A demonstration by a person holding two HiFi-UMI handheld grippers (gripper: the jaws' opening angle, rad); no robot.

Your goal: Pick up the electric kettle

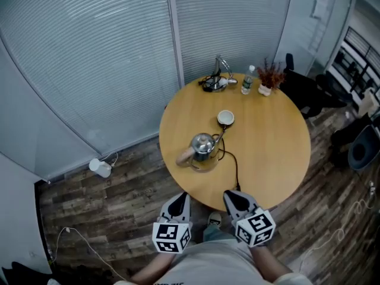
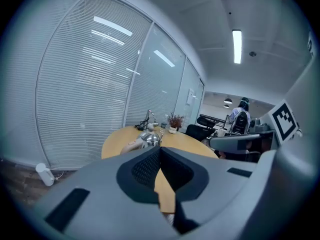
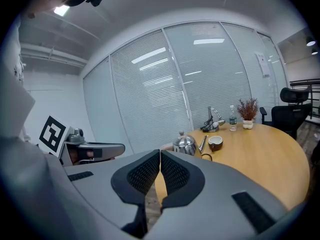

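Steel kettle upright, seemingly on base

Setting: office meeting room | Walls: glass partitions backed by closed slatted blinds | Furniture: round wooden table, black swivel chair at the tabletop's far right edge | Ceiling: strip light | Beyond the glass: further work area, person seated in an office chair | Floor: wood-look planks
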